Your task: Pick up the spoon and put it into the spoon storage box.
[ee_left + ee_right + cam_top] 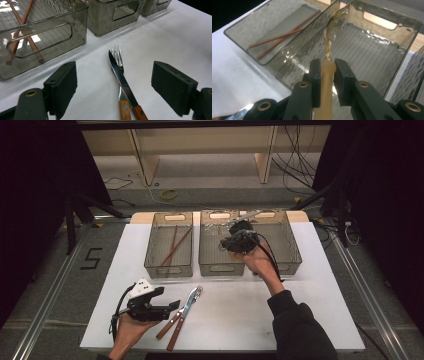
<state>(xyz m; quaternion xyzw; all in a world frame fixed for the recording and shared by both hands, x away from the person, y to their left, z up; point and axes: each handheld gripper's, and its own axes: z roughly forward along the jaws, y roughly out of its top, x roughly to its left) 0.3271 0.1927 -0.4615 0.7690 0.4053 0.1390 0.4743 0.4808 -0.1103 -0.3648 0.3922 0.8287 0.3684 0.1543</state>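
The right gripper [327,68] clamps a beige-handled utensil [325,85] above the middle bin [372,50], its metal head poking over the near wall. Lower it until the head is inside, lay it flat along the ribs, then release. The left gripper [113,87] waits open over the knife [120,75] and fork [117,53], in front of that bin.

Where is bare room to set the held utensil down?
The middle bin floor looks bare beneath the right gripper. The left bin holds chopsticks. By the left gripper, knife and fork crowd the table.
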